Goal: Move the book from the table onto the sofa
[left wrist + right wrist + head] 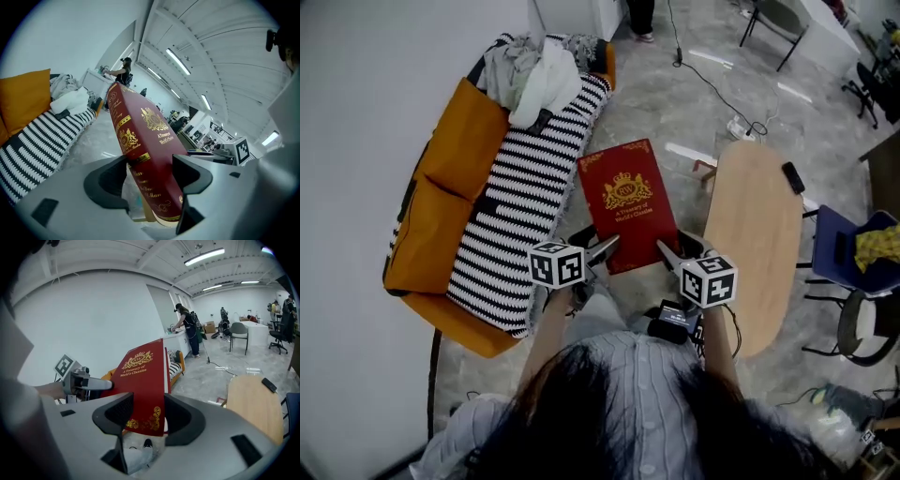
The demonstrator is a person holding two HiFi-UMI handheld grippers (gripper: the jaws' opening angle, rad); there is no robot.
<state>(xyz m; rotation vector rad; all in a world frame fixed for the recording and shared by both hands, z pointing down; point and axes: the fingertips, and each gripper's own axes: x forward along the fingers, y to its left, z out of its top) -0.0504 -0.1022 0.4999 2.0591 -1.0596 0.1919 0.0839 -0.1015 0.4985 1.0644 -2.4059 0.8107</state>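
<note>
Now the sofa (441, 216) is lying along the left wall, with a striped blanket (520, 202) covering its seat and a heap of clothes (534, 70) taking up its far end. The table (755, 234) is standing to the right, well apart from it, and a strip of bare floor is running between the two. The book (626, 202) is off the table and hanging in the air over that strip, red cover up, its left edge near the blanket's fringe but not touching it.

The left gripper (602, 250) is pinching the book's near corner on the spine side, and the right gripper (668, 251) is pinching the near corner on the page side, so both sets of jaws are clamping onto the one book.

Judging from this, the carry is about halfway along. Doing it well is looking like a matter of swinging both grippers left together, holding their spacing so the book is not twisting or slipping, and lifting its far edge clear of the sofa's front edge. The middle of the striped seat is offering the most open room. The clothes and the orange back cushions are crowding the far end and the wall side, so letting go is best saved for when the book is lying flat
</note>
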